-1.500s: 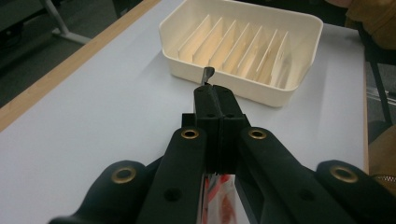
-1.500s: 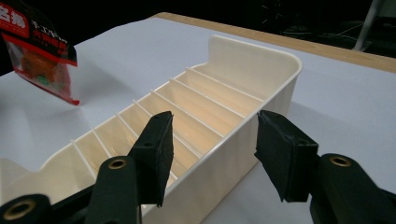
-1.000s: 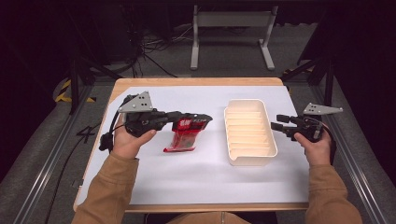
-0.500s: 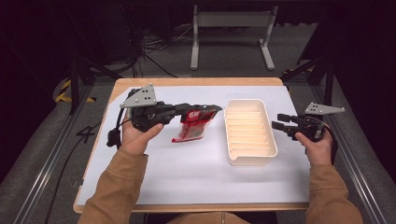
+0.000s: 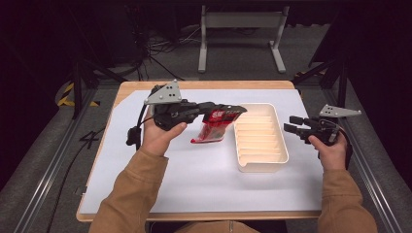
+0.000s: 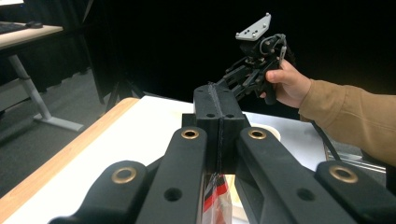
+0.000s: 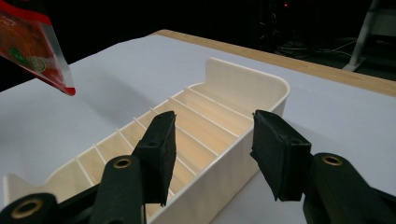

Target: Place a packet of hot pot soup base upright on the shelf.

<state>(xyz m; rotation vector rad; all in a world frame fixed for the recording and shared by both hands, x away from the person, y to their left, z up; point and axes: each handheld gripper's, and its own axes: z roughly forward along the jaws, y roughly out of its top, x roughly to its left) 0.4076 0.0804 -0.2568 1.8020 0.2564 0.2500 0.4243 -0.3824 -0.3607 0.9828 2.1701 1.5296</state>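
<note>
1. Packet (image 5: 214, 127), red and clear plastic, is up off the white table cover (image 5: 194, 179), hanging from the left gripper (image 5: 232, 109), whose jaws are pressed flat together on its top edge; the left gripper view shows the film pinched right in the seam.
2. It looks light and floppy, a thin crinkly sachet that swings below the grip. Judging by that, the sealed top edge is the place to hold it, since the slick film could slide out of a loose pinch.
3. It hangs just left of the cream divided tray (image 5: 260, 138), near the tray's far corner, above the table.
4. Right gripper (image 7: 210, 149) waits at the tray's right side, jaws spread wide with nothing between them, looking along the slots.
5. Thin dividers and the raised rim stand in the way: a limp packet may snag or fold on them.
</note>
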